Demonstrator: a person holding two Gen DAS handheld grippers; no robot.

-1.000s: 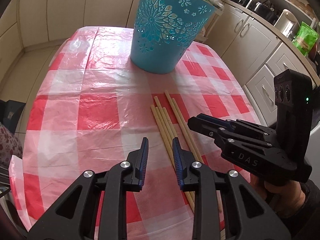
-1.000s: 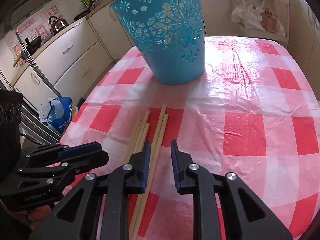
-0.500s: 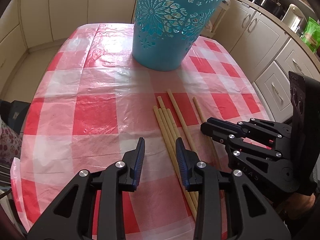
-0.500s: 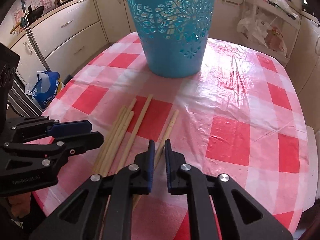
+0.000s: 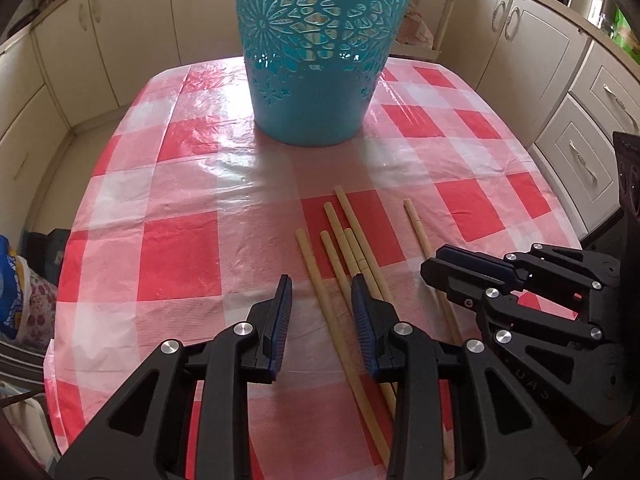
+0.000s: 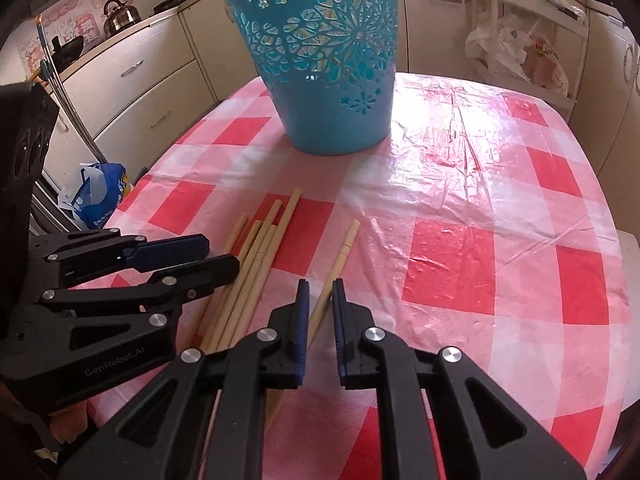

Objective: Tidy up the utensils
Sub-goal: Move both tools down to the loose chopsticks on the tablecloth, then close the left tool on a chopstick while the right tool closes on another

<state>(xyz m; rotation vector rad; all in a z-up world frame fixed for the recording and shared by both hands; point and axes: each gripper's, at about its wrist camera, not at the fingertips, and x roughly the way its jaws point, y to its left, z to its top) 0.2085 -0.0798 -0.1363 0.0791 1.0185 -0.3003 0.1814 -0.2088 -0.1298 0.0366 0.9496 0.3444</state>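
Observation:
Several bamboo chopsticks (image 5: 344, 256) lie on the red-and-white checked tablecloth, most in a loose bundle (image 6: 256, 256). One chopstick (image 5: 420, 236) lies apart on the right of the bundle, also in the right wrist view (image 6: 340, 256). A blue perforated basket (image 5: 320, 48) stands behind them (image 6: 324, 68). My left gripper (image 5: 322, 292) is open, its jaws straddling the leftmost chopstick (image 5: 320, 284) of the bundle. My right gripper (image 6: 319, 296) is open with a narrow gap, its jaws either side of the separate chopstick; I cannot tell whether they touch it.
The table's left edge (image 5: 60, 320) and right edge (image 6: 616, 240) drop to the floor. Kitchen cabinets (image 5: 560, 80) ring the table. A blue bag (image 6: 100, 196) sits on the floor. A shelf with plastic bags (image 6: 520, 48) stands behind the table.
One chopstick has slid away to the right of the bundle and the right gripper has narrowed around it. The left gripper has moved right over the bundle's left chopstick.

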